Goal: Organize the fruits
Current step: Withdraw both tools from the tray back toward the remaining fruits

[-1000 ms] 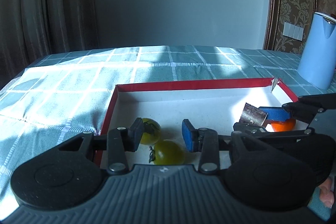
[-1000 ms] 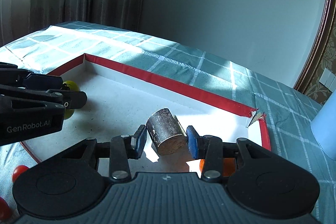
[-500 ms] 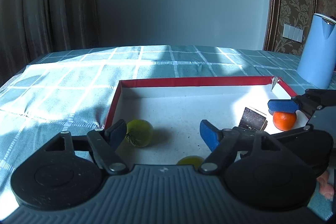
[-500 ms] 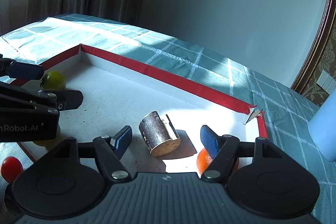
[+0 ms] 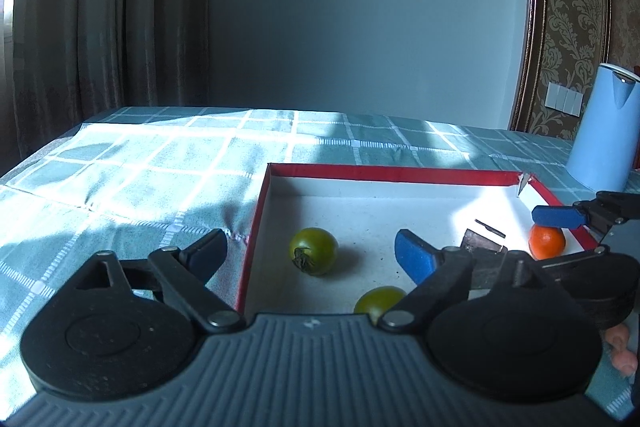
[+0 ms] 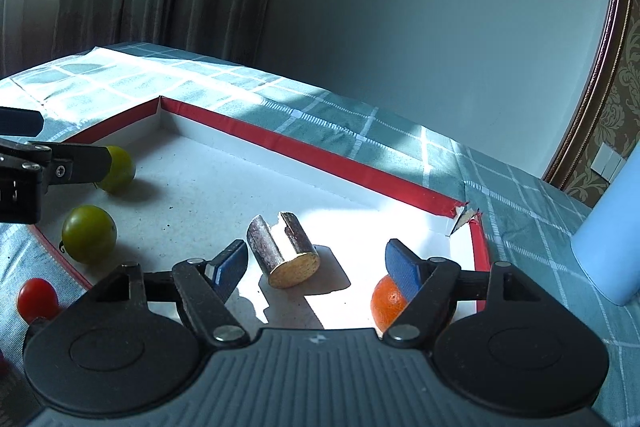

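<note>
The left gripper point(image 5: 310, 251) is opening wide and holds nothing; two green tomatoes point(image 5: 313, 250) lie free in the red-edged tray point(image 5: 392, 173). The right gripper point(image 6: 316, 259) is also opening, around a loose sugarcane piece point(image 6: 282, 253) it does not touch. One orange point(image 6: 386, 301) is half hidden behind its right finger. One red tomato point(image 6: 37, 299) lies on the desk point(image 5: 120, 179).

The tablecloth point(image 5: 160, 163) is soft checked cloth. The box point(image 6: 304, 147) looks like matt cardboard. The green tomatoes point(image 5: 313, 251) are smooth and shiny.
</note>
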`<state>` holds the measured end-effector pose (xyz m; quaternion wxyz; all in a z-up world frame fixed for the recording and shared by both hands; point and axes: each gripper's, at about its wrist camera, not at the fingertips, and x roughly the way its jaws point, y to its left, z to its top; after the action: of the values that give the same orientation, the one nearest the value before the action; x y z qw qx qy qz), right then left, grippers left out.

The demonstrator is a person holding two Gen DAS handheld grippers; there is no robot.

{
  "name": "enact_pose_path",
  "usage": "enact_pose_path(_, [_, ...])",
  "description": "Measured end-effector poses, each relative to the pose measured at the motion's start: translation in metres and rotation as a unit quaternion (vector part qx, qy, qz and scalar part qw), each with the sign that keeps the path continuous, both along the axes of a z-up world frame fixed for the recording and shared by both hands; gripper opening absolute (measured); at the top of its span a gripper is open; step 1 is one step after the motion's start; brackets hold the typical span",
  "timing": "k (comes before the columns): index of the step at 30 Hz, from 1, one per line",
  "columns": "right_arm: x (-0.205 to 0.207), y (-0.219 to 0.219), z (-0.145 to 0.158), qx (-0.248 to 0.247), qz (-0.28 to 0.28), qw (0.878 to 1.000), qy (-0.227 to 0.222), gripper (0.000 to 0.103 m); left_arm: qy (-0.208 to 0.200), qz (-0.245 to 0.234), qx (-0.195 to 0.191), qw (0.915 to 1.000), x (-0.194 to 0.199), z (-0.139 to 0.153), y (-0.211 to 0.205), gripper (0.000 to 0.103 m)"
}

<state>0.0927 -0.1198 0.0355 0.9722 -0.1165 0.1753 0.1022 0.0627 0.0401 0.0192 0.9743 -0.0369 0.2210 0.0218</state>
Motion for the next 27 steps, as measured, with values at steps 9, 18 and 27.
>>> enact_pose_path(9, [-0.034, -0.029, 0.001, 0.058, 0.001, 0.998, -0.004, 0.076, 0.011, -0.006, -0.01, 0.9999, -0.03, -0.005, 0.015, 0.094])
enact_pose_path(18, [-0.073, -0.055, -0.005, 0.091, 0.008, 0.996, 0.002, 0.077, 0.023, -0.065, -0.048, 0.9965, -0.065, -0.008, 0.025, 0.098])
enact_pose_path(27, [-0.094, -0.085, -0.01, 0.145, -0.01, 0.989, 0.004, 0.08, 0.044, -0.116, -0.028, 0.9918, -0.08, -0.016, 0.011, 0.099])
